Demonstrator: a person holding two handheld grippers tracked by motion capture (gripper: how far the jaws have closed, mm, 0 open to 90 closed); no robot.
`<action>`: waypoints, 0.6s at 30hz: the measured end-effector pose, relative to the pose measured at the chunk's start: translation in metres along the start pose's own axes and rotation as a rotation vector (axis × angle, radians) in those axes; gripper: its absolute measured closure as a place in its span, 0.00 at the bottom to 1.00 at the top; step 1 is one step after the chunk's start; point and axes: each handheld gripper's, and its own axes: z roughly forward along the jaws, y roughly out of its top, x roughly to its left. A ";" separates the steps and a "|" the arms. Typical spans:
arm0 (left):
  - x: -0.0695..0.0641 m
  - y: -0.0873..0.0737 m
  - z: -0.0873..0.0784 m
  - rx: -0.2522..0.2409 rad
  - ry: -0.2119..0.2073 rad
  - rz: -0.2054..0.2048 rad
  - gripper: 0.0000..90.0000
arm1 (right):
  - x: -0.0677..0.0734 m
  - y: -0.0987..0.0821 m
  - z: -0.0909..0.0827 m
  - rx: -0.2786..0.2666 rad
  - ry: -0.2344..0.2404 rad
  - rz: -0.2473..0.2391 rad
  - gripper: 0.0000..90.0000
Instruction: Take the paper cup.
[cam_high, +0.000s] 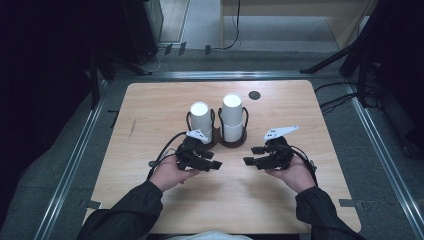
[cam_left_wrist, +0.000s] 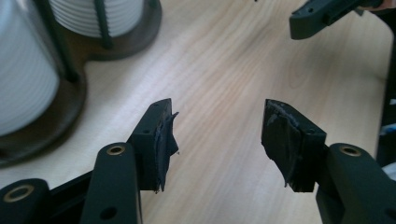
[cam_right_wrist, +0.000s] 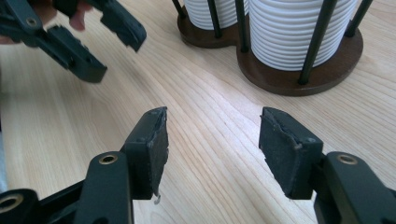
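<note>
Two stacks of white paper cups, a shorter one (cam_high: 201, 117) and a taller one (cam_high: 233, 115), stand upside down in a dark brown double holder (cam_high: 220, 142) with black rods, mid-table. My left gripper (cam_high: 216, 161) hovers just in front of the holder, jaws open and empty. My right gripper (cam_high: 252, 155) faces it from the right, also open and empty. In the left gripper view, the jaws (cam_left_wrist: 217, 135) stand apart over bare wood, the holder (cam_left_wrist: 135, 37) at upper left. In the right gripper view, the jaws (cam_right_wrist: 212, 140) stand apart, with the cups (cam_right_wrist: 289, 32) ahead and the left gripper (cam_right_wrist: 93, 46) at upper left.
The light wooden table (cam_high: 150, 200) has a dark round plug (cam_high: 254, 95) near its far edge. Metal rails (cam_high: 75, 160) run along both sides. Cables (cam_high: 340, 100) and dark stands lie on the floor beyond the table.
</note>
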 end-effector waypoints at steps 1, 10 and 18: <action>0.000 0.000 -0.001 -0.003 0.003 0.003 0.49 | 0.000 0.000 -0.001 0.003 -0.002 -0.001 0.47; 0.010 0.000 -0.006 -0.041 -0.010 -0.006 0.44 | 0.000 0.003 -0.007 0.005 -0.024 0.019 0.49; 0.011 0.000 -0.006 -0.034 -0.021 -0.020 0.43 | -0.004 0.002 -0.012 0.007 -0.055 0.003 0.48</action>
